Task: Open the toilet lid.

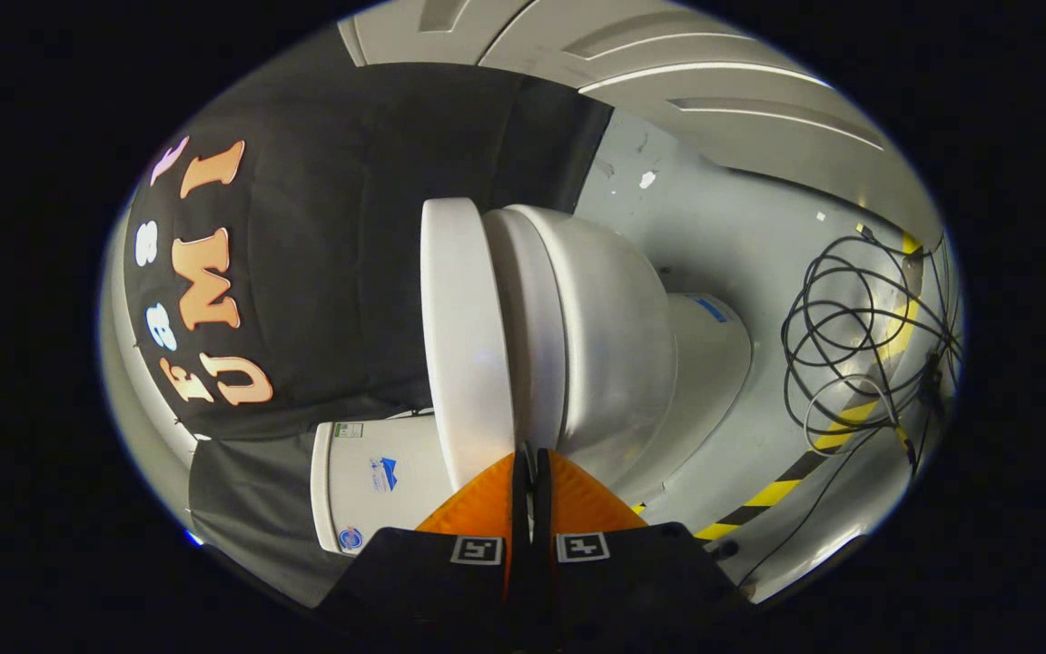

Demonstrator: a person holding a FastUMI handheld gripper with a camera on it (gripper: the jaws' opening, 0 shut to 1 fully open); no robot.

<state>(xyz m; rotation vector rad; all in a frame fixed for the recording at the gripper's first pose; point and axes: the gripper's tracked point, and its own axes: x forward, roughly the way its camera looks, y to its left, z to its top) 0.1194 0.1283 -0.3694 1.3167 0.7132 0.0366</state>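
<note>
The view is rolled on its side, so the white toilet lies sideways. Its lid (pixel 464 327) is a flat white slab resting closed against the seat (pixel 532 336), with the rounded bowl (pixel 618 345) beyond the seat. My gripper (pixel 530 457) is shut, its two fingers pressed together with nothing seen between them. Their tips sit right at the seam where the lid's edge meets the seat, near the tank end of the toilet.
The white tank (pixel 378 486) stands beside the fingers on the lid's side. The toilet's base (pixel 714 350) meets a grey floor (pixel 723 227). A tangle of black cables (pixel 850 336) and a yellow-black tape strip (pixel 786 486) lie beyond the bowl.
</note>
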